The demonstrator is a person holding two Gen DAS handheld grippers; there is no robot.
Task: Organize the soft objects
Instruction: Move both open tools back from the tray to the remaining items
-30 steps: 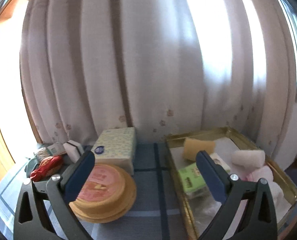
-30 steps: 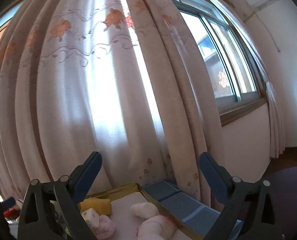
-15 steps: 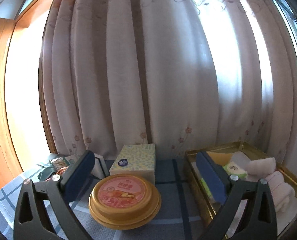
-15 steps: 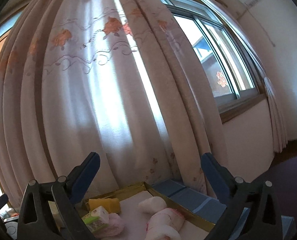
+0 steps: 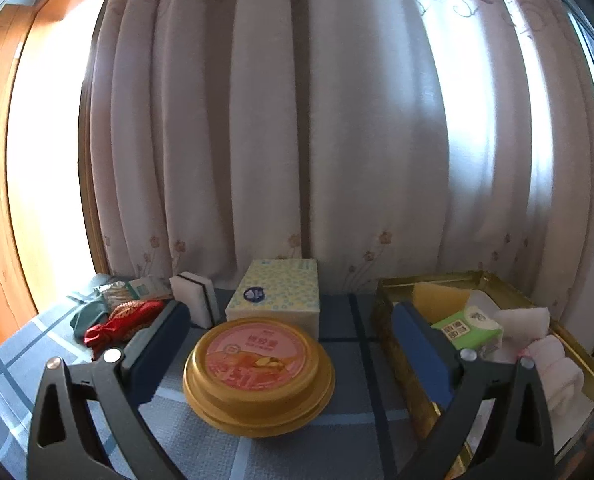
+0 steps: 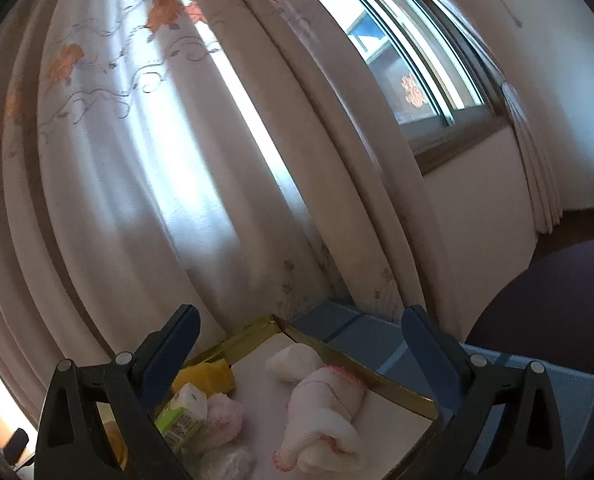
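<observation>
A gold tray (image 5: 385,300) stands at the right of the blue checked table and holds a yellow sponge (image 5: 437,298), a green tissue pack (image 5: 467,326), a white sponge (image 5: 523,316) and a rolled pink-white towel (image 5: 555,364). My left gripper (image 5: 287,338) is open and empty, above a round yellow tub (image 5: 257,376). A white sponge (image 5: 195,298) and a red cloth bundle (image 5: 125,320) lie at the left. My right gripper (image 6: 301,340) is open and empty above the tray (image 6: 337,350), over the towel (image 6: 325,404).
A tissue box (image 5: 275,292) stands behind the tub. Small packets (image 5: 133,288) and a green cloth (image 5: 87,314) lie at the far left. Curtains (image 5: 297,120) hang close behind the table. The table's right edge (image 6: 557,376) is near the tray.
The left gripper has drawn back and levelled, so the tub sits between its fingers. The right gripper has tilted and turned rightward, showing more of the tray and window.
</observation>
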